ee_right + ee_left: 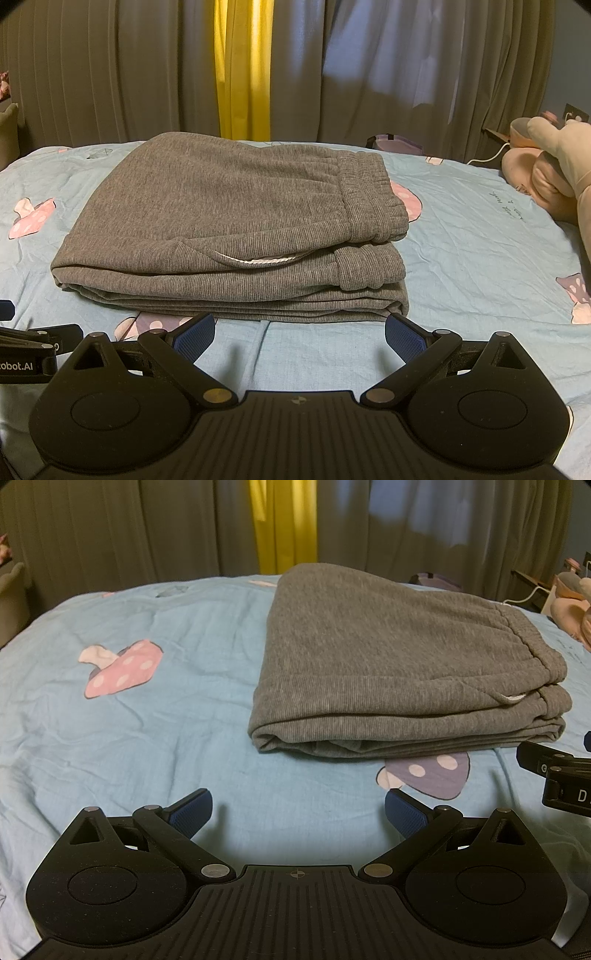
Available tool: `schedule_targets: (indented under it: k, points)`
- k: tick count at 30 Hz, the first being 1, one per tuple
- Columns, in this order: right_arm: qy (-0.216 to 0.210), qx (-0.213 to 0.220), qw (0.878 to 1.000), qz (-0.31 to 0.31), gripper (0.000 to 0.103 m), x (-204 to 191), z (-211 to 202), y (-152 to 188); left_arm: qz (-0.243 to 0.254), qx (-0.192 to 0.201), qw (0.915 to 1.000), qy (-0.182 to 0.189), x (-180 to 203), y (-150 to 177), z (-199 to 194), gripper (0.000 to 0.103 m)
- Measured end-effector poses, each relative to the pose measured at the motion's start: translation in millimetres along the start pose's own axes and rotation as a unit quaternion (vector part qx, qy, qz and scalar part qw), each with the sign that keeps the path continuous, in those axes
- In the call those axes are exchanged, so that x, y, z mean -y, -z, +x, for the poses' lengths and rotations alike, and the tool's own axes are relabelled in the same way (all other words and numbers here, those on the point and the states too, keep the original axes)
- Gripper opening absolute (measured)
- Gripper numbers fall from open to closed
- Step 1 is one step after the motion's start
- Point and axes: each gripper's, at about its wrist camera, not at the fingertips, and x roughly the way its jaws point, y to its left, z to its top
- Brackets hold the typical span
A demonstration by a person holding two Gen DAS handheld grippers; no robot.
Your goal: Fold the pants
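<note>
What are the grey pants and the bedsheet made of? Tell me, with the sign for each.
Grey pants: likely a soft ribbed knit, matte; fine ribs and a gathered elastic waistband show. Bedsheet: probably thin woven cotton, matte, with fine creases and printed mushrooms.

Grey curtains (110, 74) behind blue bedsheet (461, 229)

"obot.ai" stands on the left gripper (22, 365); "d" on the right gripper (569, 794).

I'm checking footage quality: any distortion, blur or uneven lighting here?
Left wrist view: fisheye bends the light blue mushroom-print bedsheet into a dome; folded grey knit pants look slightly soft. Right wrist view: dim room, bright backlit yellow curtain strip, dark vignetted corners, pants ribbing sharp.
</note>
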Motion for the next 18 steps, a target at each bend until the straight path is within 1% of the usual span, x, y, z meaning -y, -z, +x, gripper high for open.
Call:
schedule_targets:
  k: [18]
  points:
    - [-0.001, 0.0, 1.0, 0.0, 0.099, 0.3, -0.3, 0.2, 0.001, 0.006, 1.0, 0.001, -2.1, -1.3, -2.6, 0.103]
